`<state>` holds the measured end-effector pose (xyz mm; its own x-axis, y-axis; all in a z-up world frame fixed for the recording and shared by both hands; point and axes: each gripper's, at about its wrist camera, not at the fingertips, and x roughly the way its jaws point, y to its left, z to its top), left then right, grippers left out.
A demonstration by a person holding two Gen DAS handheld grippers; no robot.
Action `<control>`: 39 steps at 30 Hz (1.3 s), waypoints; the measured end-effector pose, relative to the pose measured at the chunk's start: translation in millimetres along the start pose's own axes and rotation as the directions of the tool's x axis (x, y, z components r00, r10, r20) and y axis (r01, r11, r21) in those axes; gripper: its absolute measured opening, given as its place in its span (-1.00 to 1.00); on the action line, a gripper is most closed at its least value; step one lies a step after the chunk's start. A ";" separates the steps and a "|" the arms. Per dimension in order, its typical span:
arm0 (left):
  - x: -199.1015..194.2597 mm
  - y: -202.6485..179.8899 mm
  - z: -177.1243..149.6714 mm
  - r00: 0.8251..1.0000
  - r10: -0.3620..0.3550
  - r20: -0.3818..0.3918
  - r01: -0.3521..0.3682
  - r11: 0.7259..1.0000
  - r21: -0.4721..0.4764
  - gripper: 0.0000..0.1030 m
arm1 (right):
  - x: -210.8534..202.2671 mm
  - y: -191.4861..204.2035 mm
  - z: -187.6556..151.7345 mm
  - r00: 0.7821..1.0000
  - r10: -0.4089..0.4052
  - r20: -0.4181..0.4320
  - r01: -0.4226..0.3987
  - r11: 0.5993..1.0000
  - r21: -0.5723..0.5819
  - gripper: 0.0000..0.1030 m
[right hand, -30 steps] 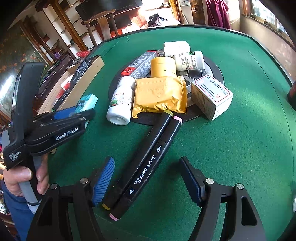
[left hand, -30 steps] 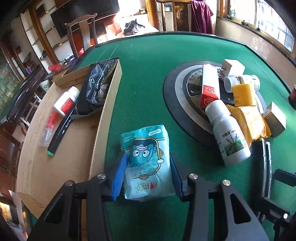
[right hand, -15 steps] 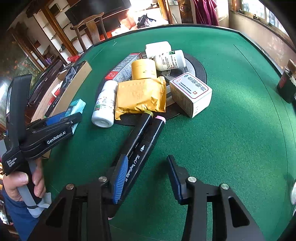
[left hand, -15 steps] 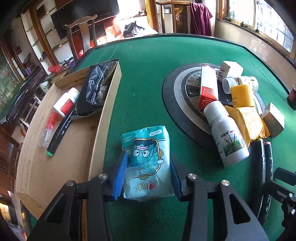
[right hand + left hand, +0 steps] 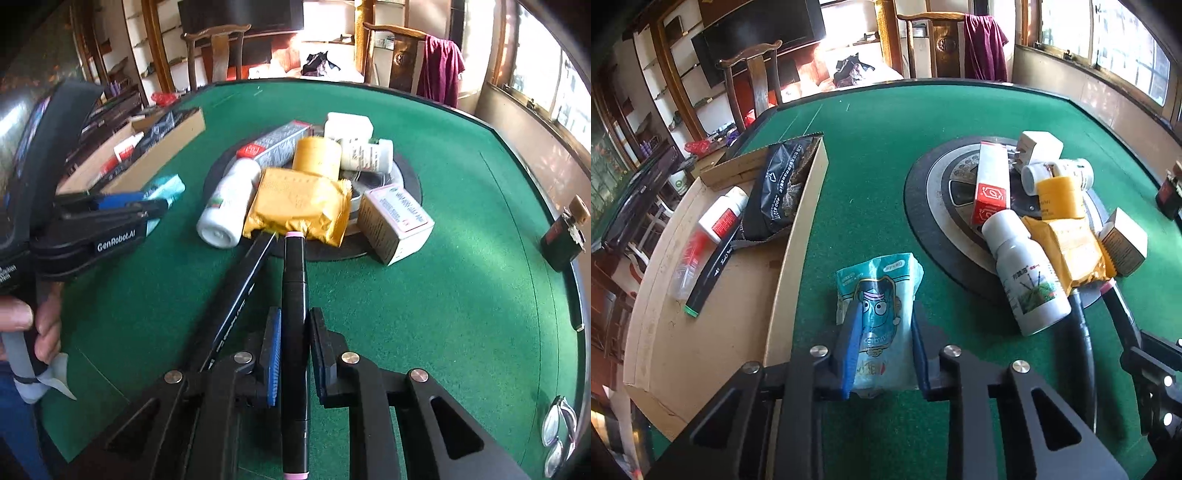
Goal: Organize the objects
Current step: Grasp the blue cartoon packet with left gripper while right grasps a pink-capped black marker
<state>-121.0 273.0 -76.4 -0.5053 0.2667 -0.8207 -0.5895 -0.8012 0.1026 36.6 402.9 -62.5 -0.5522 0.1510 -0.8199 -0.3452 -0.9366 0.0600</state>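
Green felt covers the round table where a sorting job is mid-grab: at far left a shallow cardboard box [image 5: 713, 332] already holds a black pouch [image 5: 779, 192], a red-and-white bottle [image 5: 716, 218] and a dark marker [image 5: 713, 269]. Just beside its wall, the left gripper [image 5: 882, 343] is closing its jaws on a teal cartoon-printed packet [image 5: 877, 291], blue pads pinching its sides while it lies on the felt. Further right, the central turntable [image 5: 934, 206] carries a clutter of boxes, jars, a white bottle [image 5: 1027, 280] and a yellow foil pack [image 5: 1067, 251]. At right, the right gripper [image 5: 293, 350] is clamped on a pink-capped black marker [image 5: 294, 295], with a second black marker [image 5: 240, 295] lying just beside it, untouched. Both picks appear to be at the gripping stage; the next move likely calls for lifting each item clear and carrying it over the box wall before release, the soft packet needing a firm hold lest it slip.
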 end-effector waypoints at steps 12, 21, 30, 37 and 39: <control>-4.2 3.6 3.9 0.993 -0.114 0.005 0.114 0.993 -0.026 -0.68 | -7.2 -4.7 3.5 0.995 0.099 0.024 -0.100 0.993 0.069 -0.70; 5.7 1.6 4.6 0.996 -0.087 -0.013 0.087 0.996 -0.026 0.00 | -7.8 -4.3 4.9 0.993 0.111 0.030 -0.113 0.991 0.076 -0.70; 16.5 4.8 2.3 0.996 -0.081 -0.042 0.079 0.996 -0.045 -0.64 | -9.1 -5.6 5.4 0.991 0.127 0.034 -0.129 0.988 0.085 -0.70; 11.3 13.5 2.8 0.991 -0.129 -0.023 0.126 0.988 -0.093 -0.76 | -8.6 -7.7 5.7 0.991 0.131 0.038 -0.134 0.986 0.101 -0.70; 5.4 14.2 4.7 0.990 -0.141 0.003 0.140 0.985 -0.105 -0.76 | -8.9 -8.6 5.7 0.990 0.133 0.042 -0.137 0.985 0.104 -0.70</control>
<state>-135.0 265.6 -76.7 -0.4191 0.3783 -0.8254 -0.5851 -0.8077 -0.0731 40.1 411.5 -52.4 -0.6248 0.0382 -0.7799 -0.3431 -0.9106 0.2303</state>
